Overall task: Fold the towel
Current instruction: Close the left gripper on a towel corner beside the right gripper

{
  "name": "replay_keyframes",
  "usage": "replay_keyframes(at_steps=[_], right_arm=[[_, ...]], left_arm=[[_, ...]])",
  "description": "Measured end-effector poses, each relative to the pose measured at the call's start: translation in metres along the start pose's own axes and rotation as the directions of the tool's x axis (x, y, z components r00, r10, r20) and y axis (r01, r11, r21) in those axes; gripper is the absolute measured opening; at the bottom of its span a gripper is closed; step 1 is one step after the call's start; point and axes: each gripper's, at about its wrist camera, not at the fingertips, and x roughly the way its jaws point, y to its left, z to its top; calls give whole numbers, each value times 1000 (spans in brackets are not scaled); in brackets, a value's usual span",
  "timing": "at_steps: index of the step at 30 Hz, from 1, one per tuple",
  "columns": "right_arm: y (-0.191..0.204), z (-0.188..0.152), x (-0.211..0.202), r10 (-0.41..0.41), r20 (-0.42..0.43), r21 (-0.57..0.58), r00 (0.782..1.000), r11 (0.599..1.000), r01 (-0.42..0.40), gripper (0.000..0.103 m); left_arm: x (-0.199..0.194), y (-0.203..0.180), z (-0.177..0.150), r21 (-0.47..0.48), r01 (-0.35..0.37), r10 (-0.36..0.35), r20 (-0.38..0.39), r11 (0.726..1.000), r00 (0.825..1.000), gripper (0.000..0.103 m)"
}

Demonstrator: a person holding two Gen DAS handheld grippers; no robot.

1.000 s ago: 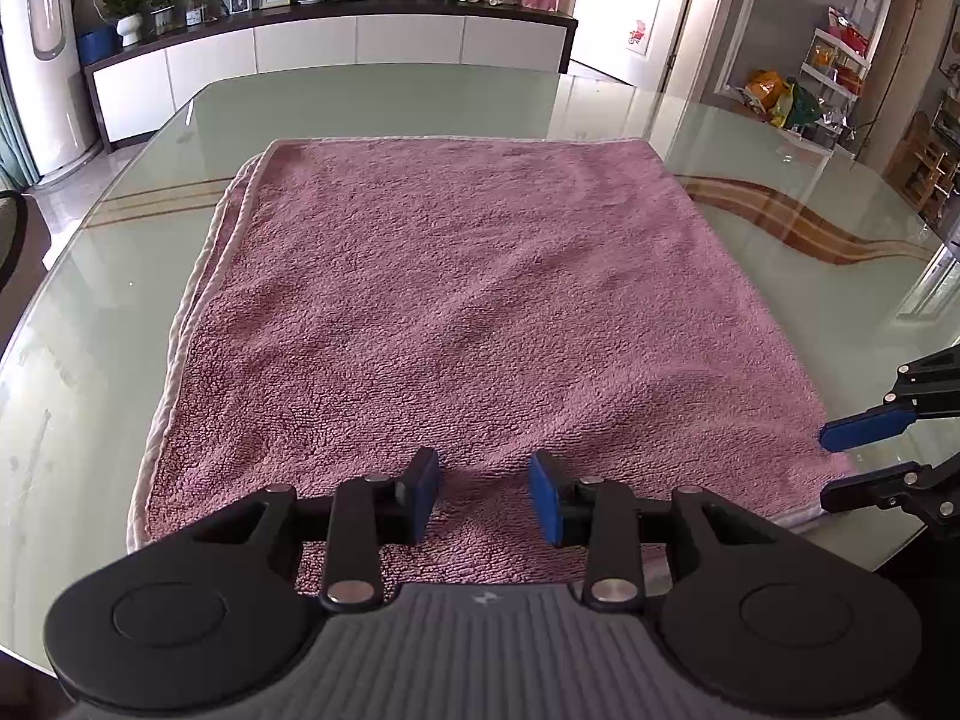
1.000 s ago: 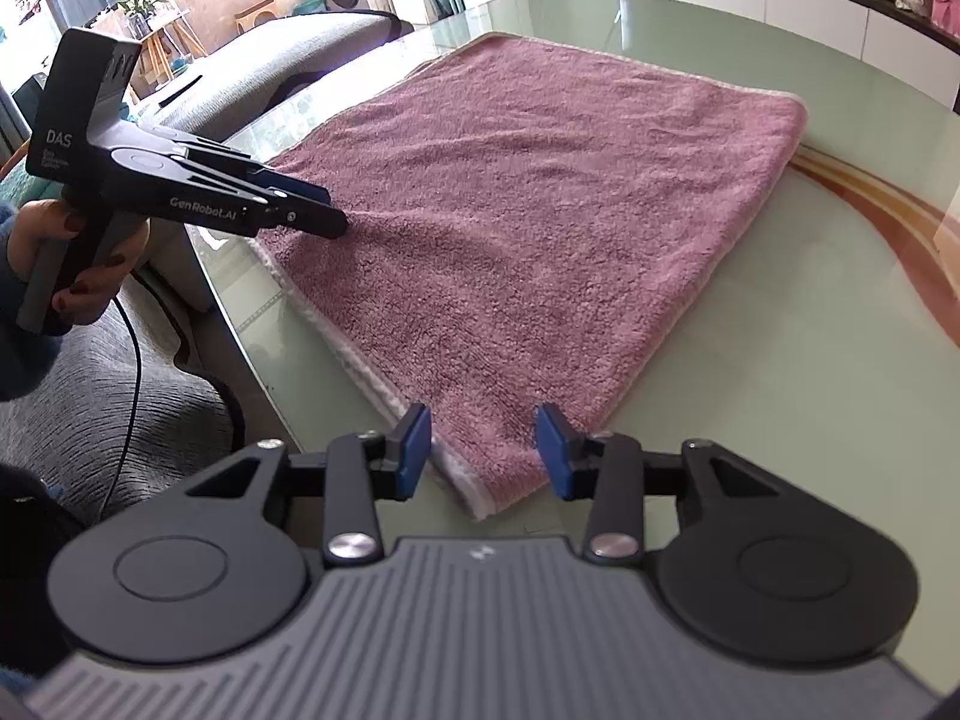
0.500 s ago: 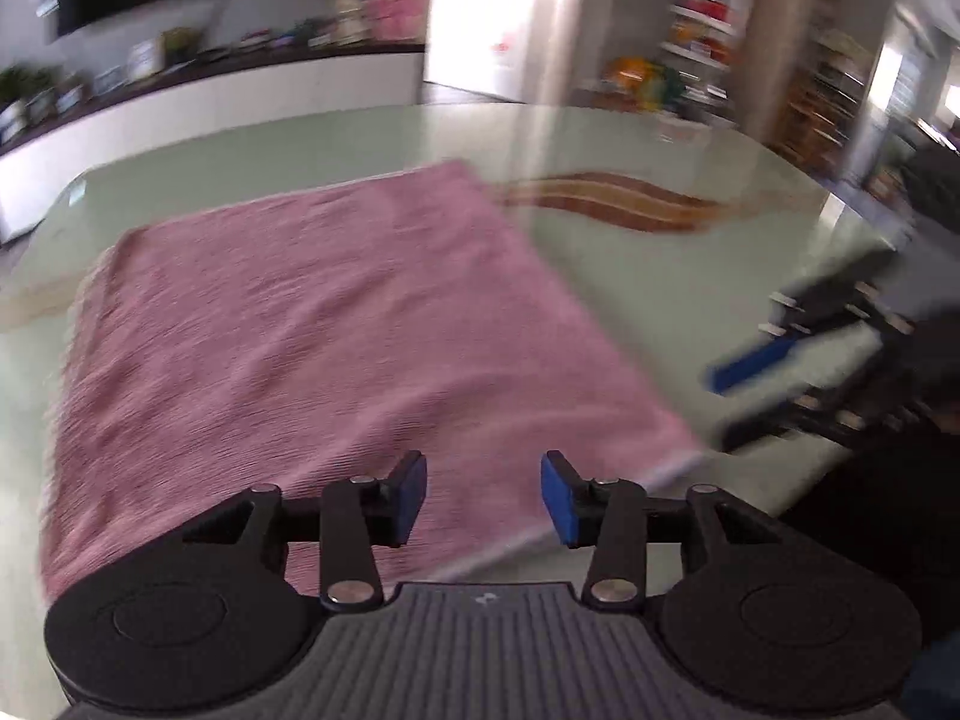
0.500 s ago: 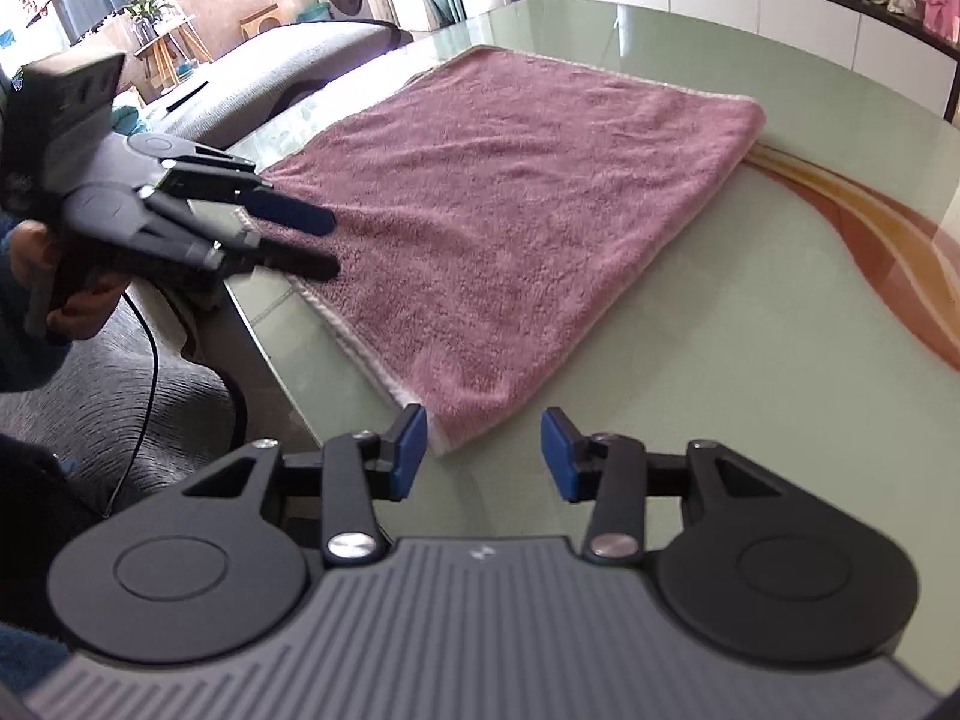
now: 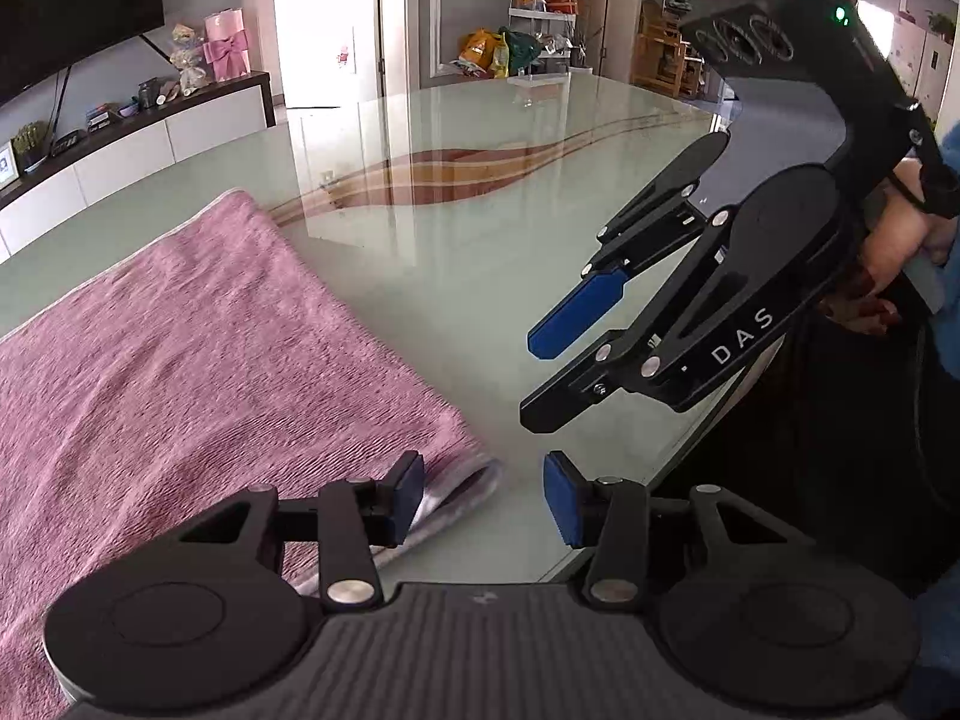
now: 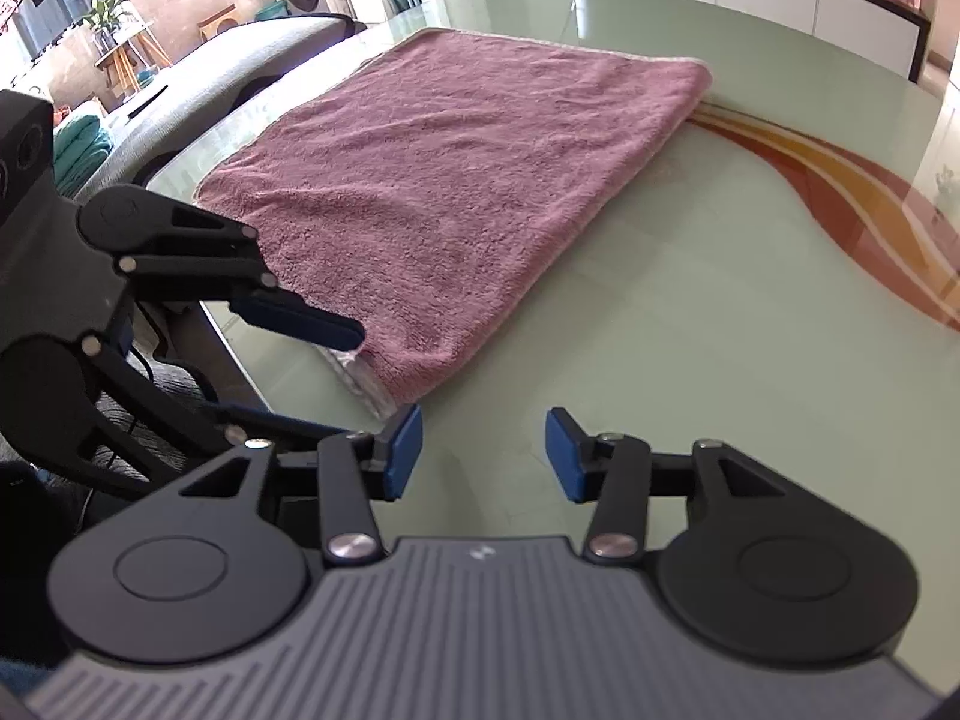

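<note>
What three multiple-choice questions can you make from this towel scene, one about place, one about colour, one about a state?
1. Where does the towel lie?
A on the glass table
B on a sofa
C on the floor

2. What colour is the towel?
A green
B pink
C white

3. How is the left hand-held gripper?
A shut on the towel
B open
C shut on nothing

Answers:
1 A, glass shows all round it.
2 B, its pile is dusty pink.
3 B, its blue pads stand apart near the towel's corner.

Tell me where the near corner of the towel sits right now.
The towel's near corner lies flat on the glass table by its near edge, just ahead of both open grippers: left gripper, right gripper.
</note>
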Motion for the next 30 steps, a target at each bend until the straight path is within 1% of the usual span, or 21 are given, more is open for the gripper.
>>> replay_keyframes(at_steps=[2,6,11,15,18,25,30], right_arm=[[-2,-1,-2,6,11,6,1000,1000,-6,47],[-4,-1,-4,13,25,9,1000,1000,-14,48],[-5,-1,-7,24,40,10,999,1000,-24,48],[-5,-1,-9,28,49,9,998,1000,-28,49],[-7,-1,-10,28,55,16,998,999,-29,50],[-10,-1,-13,33,70,22,997,999,-34,50],[-10,2,-13,31,74,16,997,999,-33,50]], left_arm=[[7,2,2,9,-12,12,-17,1000,1000,46],[14,-2,1,31,-52,53,-39,998,998,31],[7,-5,0,39,-78,80,-48,996,996,24],[6,-6,2,37,-89,91,-55,995,994,14],[3,-3,3,14,-80,81,-61,997,995,11],[-6,8,11,-31,-58,56,-51,998,997,9],[-16,17,19,-45,-77,76,-26,996,997,9]])
